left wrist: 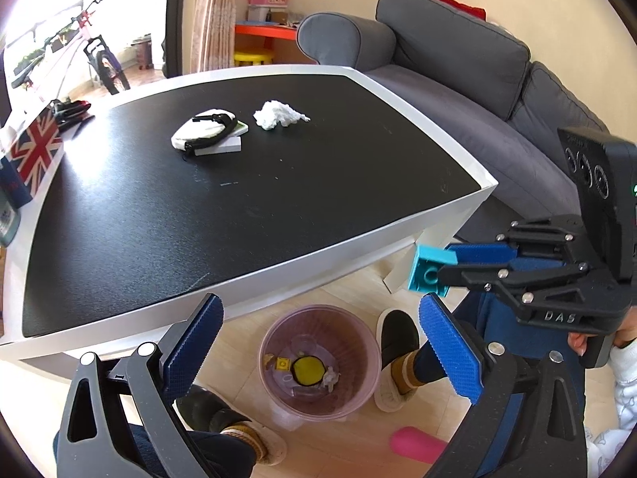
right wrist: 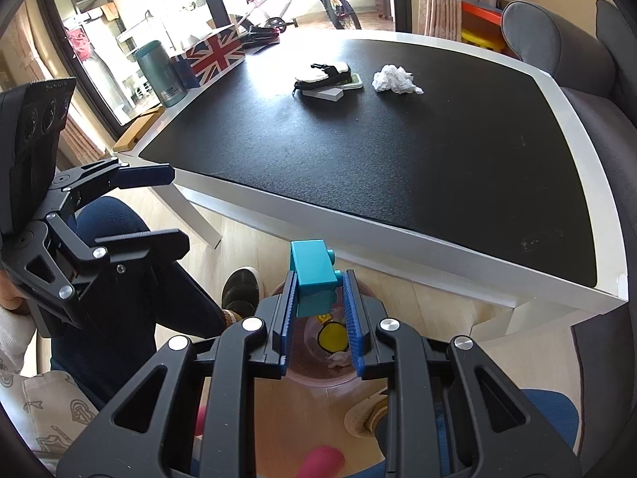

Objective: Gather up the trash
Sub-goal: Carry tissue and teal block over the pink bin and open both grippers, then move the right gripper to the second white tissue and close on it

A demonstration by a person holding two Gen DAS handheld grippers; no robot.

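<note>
While the left tool (left wrist: 318, 354) is idling w/ jaws apart, the right tool (right wrist: 318, 298) is gripping the teal brick (right wrist: 314, 279) over the bin (left wrist: 318, 362), prob. needing release next.

1. The brick (right wrist: 314, 275) in my right tongs (right wrist: 318, 310) is teal; the tongs' pads are ridged blue on black arms.
2. My left tongs (left wrist: 318, 342) have the same blue textured pads (left wrist: 450, 342).
3. The desk (left wrist: 398, 91) has a matte black top with a white border.
4. The crumpled tissue (left wrist: 278, 114) is white.
5. The bin (left wrist: 358, 390) is translucent pinkish-purple, with yellow pieces inside.
6. The box (right wrist: 215, 55) carries a red, white and blue Union Jack.
7. The sofa (left wrist: 458, 55) is grey.
</note>
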